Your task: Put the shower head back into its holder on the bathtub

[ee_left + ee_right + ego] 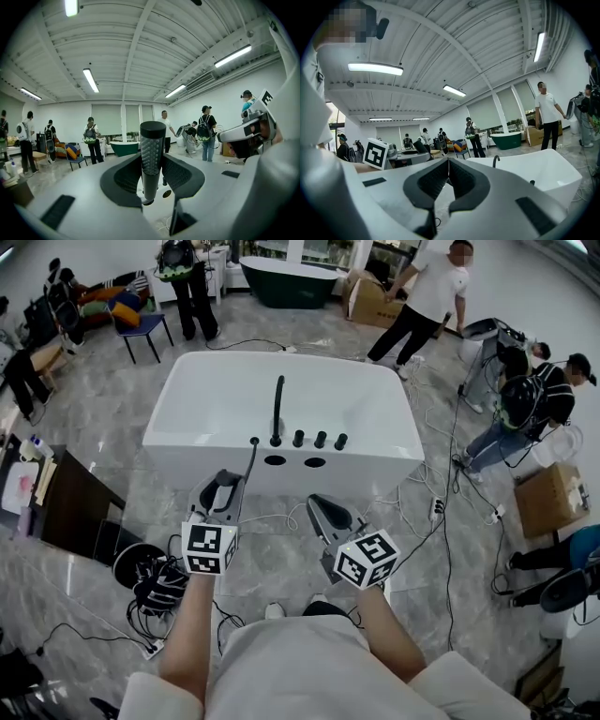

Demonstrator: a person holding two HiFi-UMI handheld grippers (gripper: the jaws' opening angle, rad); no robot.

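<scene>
Grey marble floor (pixel 103 418) spreads across a bright open hall where several people stand about. A white bathtub (pixel 187 460) sits mid-floor, with a dark green tub (pixel 286 282) far behind it. Cables (pixel 448 521) trail along the tub's right side. On its near rim stand a black faucet (pixel 277 409), three knobs (pixel 320 439) and two oval holes (pixel 275 461). Just short of that rim, toward its left, the left gripper (pixel 225 486) clamps the black shower head (pixel 152 154) upright, its lower end hidden behind the jaws. The right gripper (pixel 448 165) hangs beside it, jaws together on nothing.
</scene>
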